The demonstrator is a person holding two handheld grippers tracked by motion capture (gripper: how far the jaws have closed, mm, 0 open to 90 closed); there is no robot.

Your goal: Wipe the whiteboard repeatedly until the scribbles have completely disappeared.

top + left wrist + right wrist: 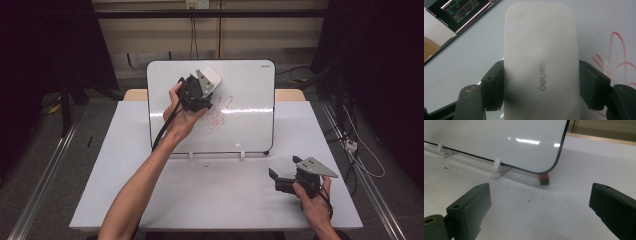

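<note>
A whiteboard leans upright at the back of the table, with red scribbles near its middle. My left gripper is raised against the board's upper left part, just above and left of the scribbles, shut on a white board eraser. In the left gripper view both pads press on the sides of the eraser, and red marks show to its right. My right gripper rests open on the table at the front right; nothing lies between its black fingers.
The white table carries the whiteboard on small white clip feet. A small red and black block sits under the board's lower right corner. Dark frames and cables flank the table.
</note>
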